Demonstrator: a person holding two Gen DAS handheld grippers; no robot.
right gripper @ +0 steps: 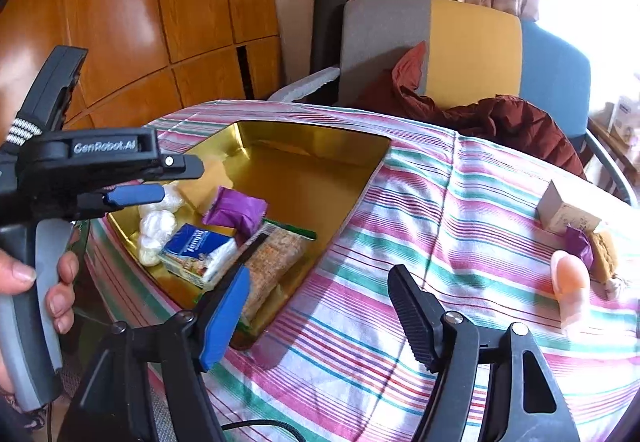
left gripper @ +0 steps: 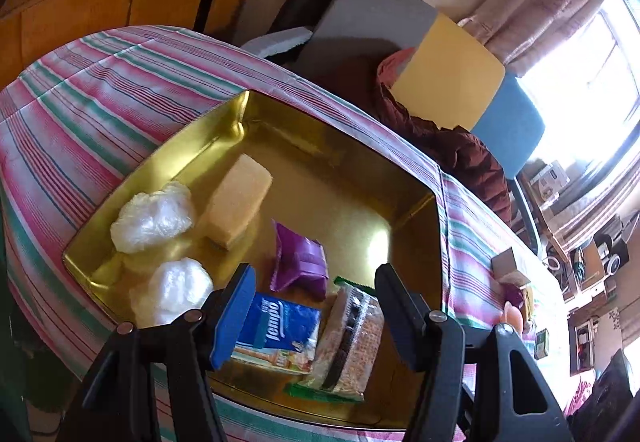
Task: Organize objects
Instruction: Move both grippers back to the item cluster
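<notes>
Six items sit in the gold tray (left gripper: 168,158); both the left gripper (left gripper: 316,318) and right gripper (right gripper: 320,314) gape empty, so leftovers beside it risk getting nudged.

Left gripper (left gripper: 316,306) and right gripper (right gripper: 320,306) both gape, empty, angled downward. A hand (right gripper: 36,282) at nine o'clock grips the left handle.

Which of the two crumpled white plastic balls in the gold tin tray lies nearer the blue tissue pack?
The lower crumpled white plastic ball, beside the blue tissue pack; the other ball sits farther back, next to the yellow sponge block.
</notes>
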